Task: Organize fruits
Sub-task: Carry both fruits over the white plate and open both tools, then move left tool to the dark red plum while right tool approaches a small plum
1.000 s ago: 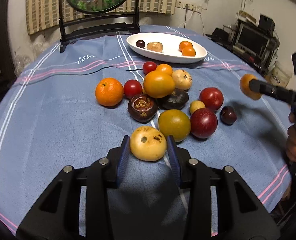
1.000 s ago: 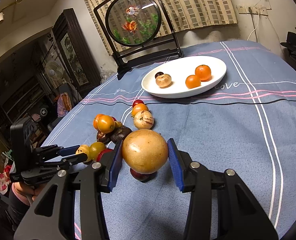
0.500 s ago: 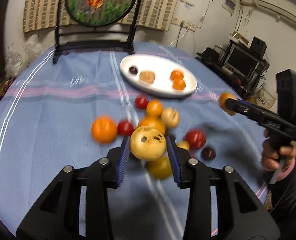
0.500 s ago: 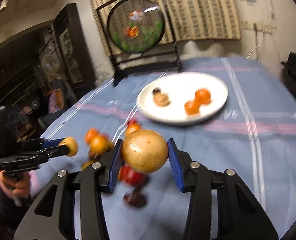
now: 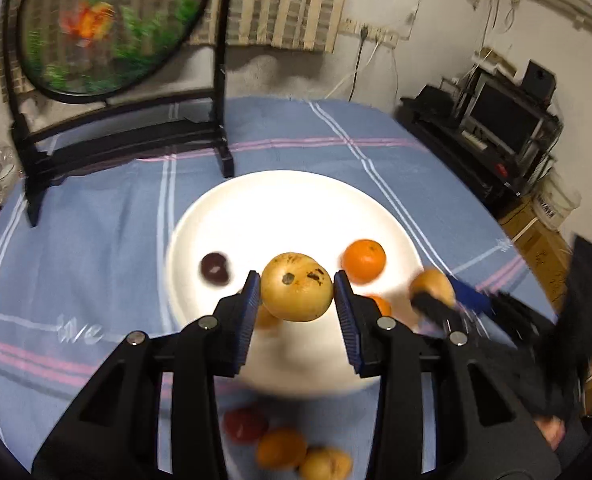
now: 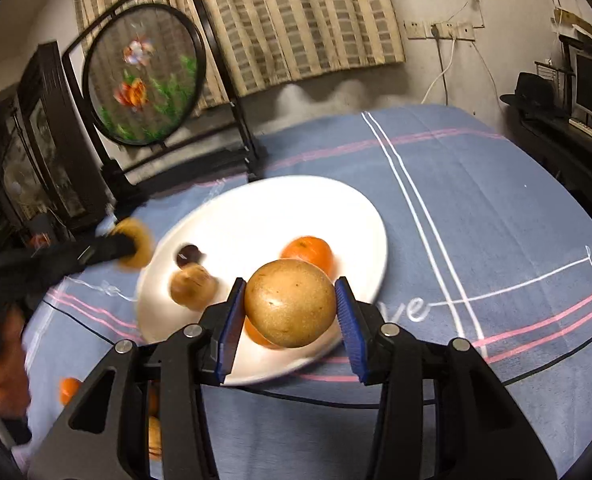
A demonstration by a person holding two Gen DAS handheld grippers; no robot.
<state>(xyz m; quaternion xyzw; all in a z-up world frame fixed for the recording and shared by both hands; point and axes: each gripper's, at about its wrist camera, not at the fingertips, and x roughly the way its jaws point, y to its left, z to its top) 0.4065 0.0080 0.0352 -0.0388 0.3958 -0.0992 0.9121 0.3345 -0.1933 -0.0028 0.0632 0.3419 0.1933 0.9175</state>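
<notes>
My left gripper (image 5: 297, 294) is shut on a yellow spotted fruit (image 5: 296, 286), held above the near part of the white oval plate (image 5: 280, 204). My right gripper (image 6: 289, 306) is shut on a brown round fruit (image 6: 290, 304), held over the plate's (image 6: 256, 216) near rim. On the plate lie a dark plum (image 5: 215, 267), an orange (image 5: 363, 261) and a tan fruit (image 6: 192, 286); a second orange (image 6: 256, 334) is half hidden behind my fingers. The right gripper with its fruit (image 5: 432, 290) shows blurred at the right of the left wrist view.
A round painted screen on a black stand (image 5: 108, 28) stands behind the plate. Loose fruits (image 5: 284, 450) lie on the blue striped tablecloth (image 6: 476, 216) near me. A person's hand (image 6: 4, 364) holds the left gripper. Shelves with electronics (image 5: 496, 120) stand beyond the table's right edge.
Both grippers have carried their fruits forward from the loose pile to above the white plate. The plate now fills the middle of both views.
</notes>
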